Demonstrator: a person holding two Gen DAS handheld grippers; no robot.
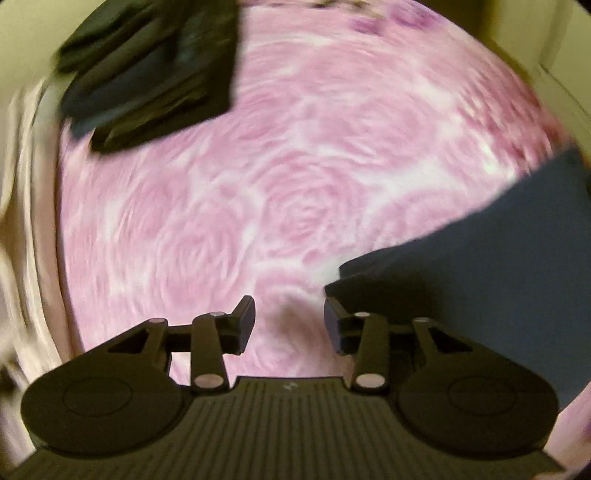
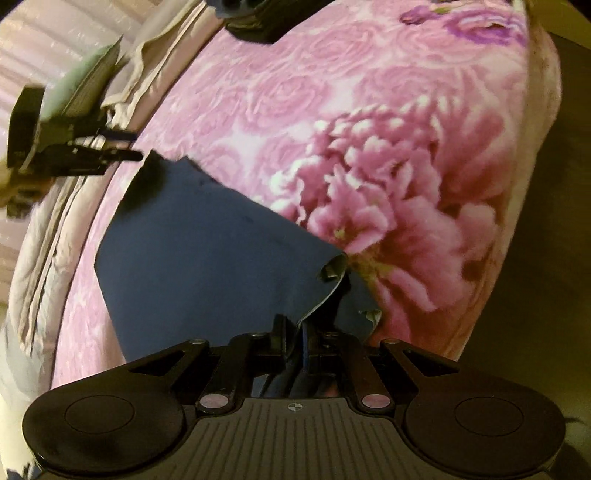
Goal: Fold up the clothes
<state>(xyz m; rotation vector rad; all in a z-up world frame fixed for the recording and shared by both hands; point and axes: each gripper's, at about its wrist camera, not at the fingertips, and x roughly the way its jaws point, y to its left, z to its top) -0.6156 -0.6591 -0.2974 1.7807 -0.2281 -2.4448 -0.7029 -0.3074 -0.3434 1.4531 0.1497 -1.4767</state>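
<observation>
A dark blue garment (image 2: 207,251) lies spread on the pink floral bed cover (image 2: 332,110). My right gripper (image 2: 297,338) is shut on its near edge, with the cloth bunched between the jaws. My left gripper (image 1: 290,325) is open and empty, just left of the garment's corner (image 1: 461,266) and apart from it. In the right wrist view the left gripper (image 2: 129,153) sits at the garment's far left corner.
A pile of dark folded clothes (image 1: 155,70) lies at the far left of the bed and also shows in the right wrist view (image 2: 255,22). Pale bedding (image 1: 26,229) hangs along the bed's left edge. The bed's right edge (image 2: 535,184) drops to a dark floor.
</observation>
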